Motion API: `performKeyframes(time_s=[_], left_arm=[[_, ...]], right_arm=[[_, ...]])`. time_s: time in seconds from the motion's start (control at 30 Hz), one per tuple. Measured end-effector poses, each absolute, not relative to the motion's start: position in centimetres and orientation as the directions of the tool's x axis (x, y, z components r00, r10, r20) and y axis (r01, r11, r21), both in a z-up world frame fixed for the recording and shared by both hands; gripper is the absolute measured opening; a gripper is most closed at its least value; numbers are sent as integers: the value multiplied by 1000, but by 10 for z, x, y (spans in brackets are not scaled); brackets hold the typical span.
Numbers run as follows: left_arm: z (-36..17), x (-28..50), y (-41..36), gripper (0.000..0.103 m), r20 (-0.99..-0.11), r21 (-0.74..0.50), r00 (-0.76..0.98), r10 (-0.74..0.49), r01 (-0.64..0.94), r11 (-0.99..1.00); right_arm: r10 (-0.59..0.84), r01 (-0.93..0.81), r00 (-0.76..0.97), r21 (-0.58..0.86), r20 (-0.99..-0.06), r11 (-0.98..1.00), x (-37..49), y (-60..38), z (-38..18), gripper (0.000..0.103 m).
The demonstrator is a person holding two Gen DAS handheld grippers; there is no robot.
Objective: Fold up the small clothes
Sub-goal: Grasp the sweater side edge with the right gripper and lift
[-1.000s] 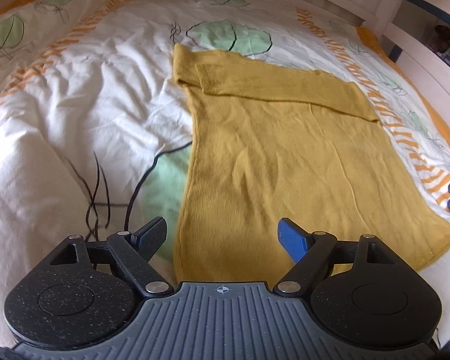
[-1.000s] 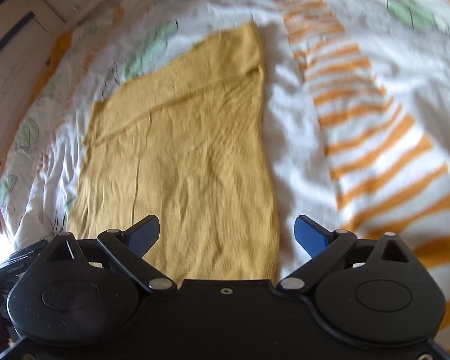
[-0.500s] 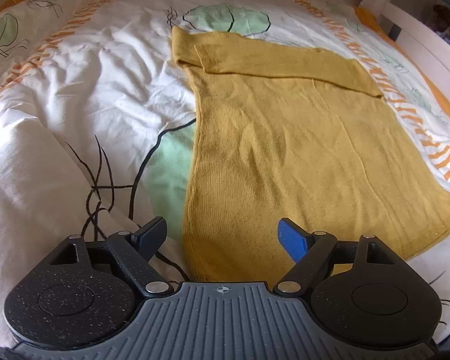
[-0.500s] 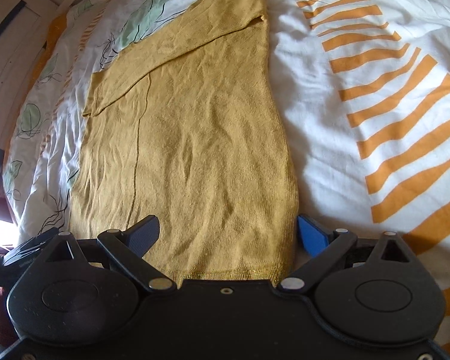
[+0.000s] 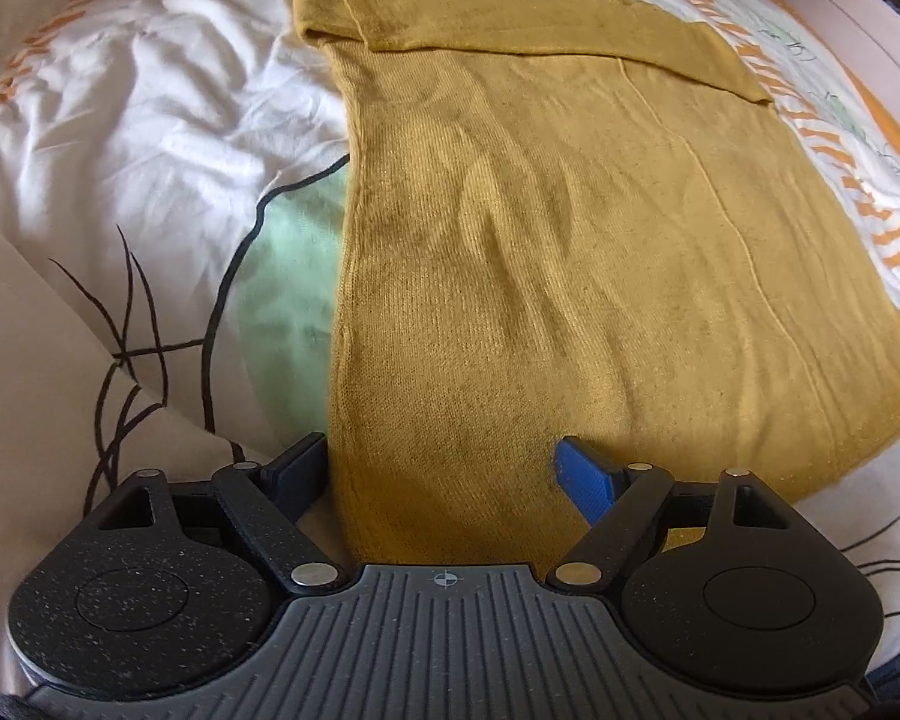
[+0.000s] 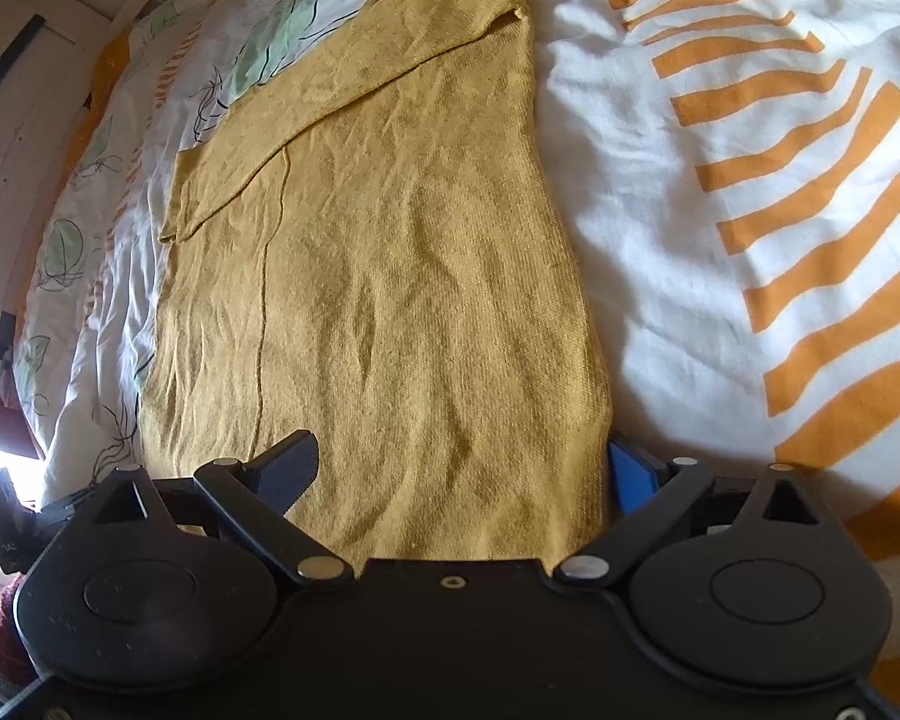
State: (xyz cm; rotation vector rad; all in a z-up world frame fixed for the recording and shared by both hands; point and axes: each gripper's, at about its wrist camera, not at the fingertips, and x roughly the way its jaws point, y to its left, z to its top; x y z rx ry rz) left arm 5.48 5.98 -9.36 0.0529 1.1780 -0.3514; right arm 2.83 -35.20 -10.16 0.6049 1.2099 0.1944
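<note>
Left gripper [image 5: 441,474] jaws wide apart, straddling the near left corner of the mustard knit garment [image 5: 570,228], nothing pinched. Garment flat mid-frame, sleeve folded across the top. Leaf-print duvet [image 5: 150,120] at left.

Right gripper [image 6: 462,474] likewise spread over the garment's [image 6: 390,270] near right corner; orange-striped duvet [image 6: 720,210] fills the frame's right.

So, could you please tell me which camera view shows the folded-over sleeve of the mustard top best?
The left wrist view: the folded sleeve runs across the far end of the mustard top, nearly its whole length in frame, cuff edge included. The right wrist view shows the sleeve foreshortened on a diagonal, with its far end cut off at the picture's top.
</note>
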Motion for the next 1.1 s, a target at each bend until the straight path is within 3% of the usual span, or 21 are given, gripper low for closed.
performKeyframes(time_s=[0.23,0.4,0.67,0.77,0.87,0.93,1.0,1.1], left_arm=[[-90,52,66,80,-901,-214,305,-308,304,928],[-86,46,73,59,-893,-261,286,-349,304,916],[-81,41,82,45,-881,-286,301,-366,279,917],[-81,41,87,36,-875,-291,321,-363,251,923],[-80,41,93,24,-871,-295,341,-355,217,931],[-80,40,95,15,-864,-303,354,-358,201,931],[-79,39,96,5,-849,-328,371,-376,188,926],[-74,38,99,5,-820,-366,408,-401,165,916]], right_arm=[[477,179,358,561,-802,808,27,-353,-101,97],[502,164,346,579,-792,799,16,-355,-91,95],[487,132,337,552,-806,823,11,-354,-87,85],[466,115,331,525,-821,843,10,-353,-88,73],[438,110,335,496,-834,861,7,-357,-89,50],[445,123,343,509,-828,852,4,-362,-93,14],[462,134,360,535,-811,834,1,-367,-96,13],[470,126,413,560,-780,819,-3,-369,-90,12]])
